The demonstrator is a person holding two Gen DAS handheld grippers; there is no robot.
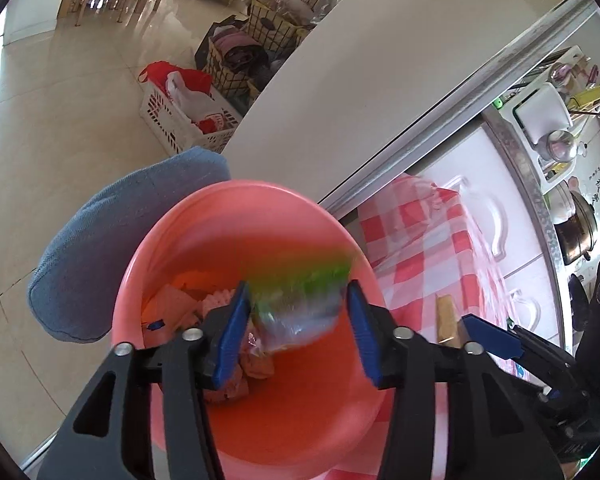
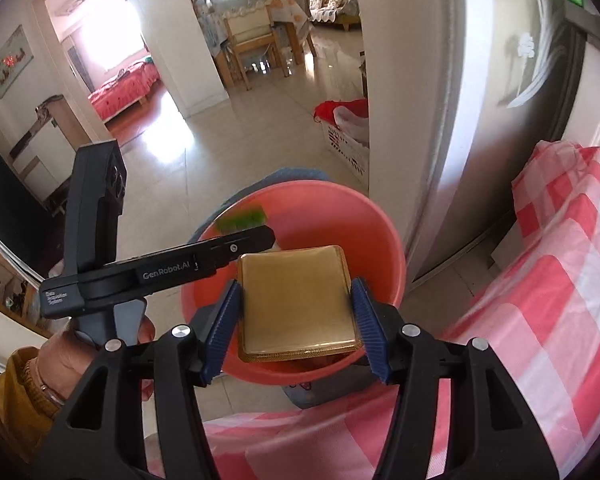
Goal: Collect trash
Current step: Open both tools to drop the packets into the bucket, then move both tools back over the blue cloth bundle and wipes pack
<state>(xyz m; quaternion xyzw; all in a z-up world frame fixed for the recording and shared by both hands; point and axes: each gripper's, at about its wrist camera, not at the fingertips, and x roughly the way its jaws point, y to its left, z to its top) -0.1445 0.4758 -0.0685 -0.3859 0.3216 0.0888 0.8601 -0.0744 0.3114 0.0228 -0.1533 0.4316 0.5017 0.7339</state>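
Observation:
A salmon-pink bin (image 1: 236, 196) holds several scraps of paper and wrappers. My left gripper (image 1: 298, 292) hangs over it with its jaws apart. A blurred green and clear plastic wrapper (image 1: 300, 308) lies loose between the pads, above the bin's inside. In the right wrist view the same bin (image 2: 340, 208) sits below my right gripper (image 2: 296, 286), which is shut on a flat gold box (image 2: 296, 300) held over the near rim. The left gripper (image 2: 260, 236) shows there from the side, over the bin's left rim, with the green wrapper (image 2: 242, 218) at its tip.
The bin rests on a blue cushion (image 1: 112, 248). A red-and-white checked cloth (image 1: 428, 248) covers the table on the right. A white wall edge (image 1: 360, 80) stands behind the bin. A white basket (image 1: 180, 120) sits on the tiled floor. A hand with a yellow sleeve (image 2: 60, 364) holds the left gripper.

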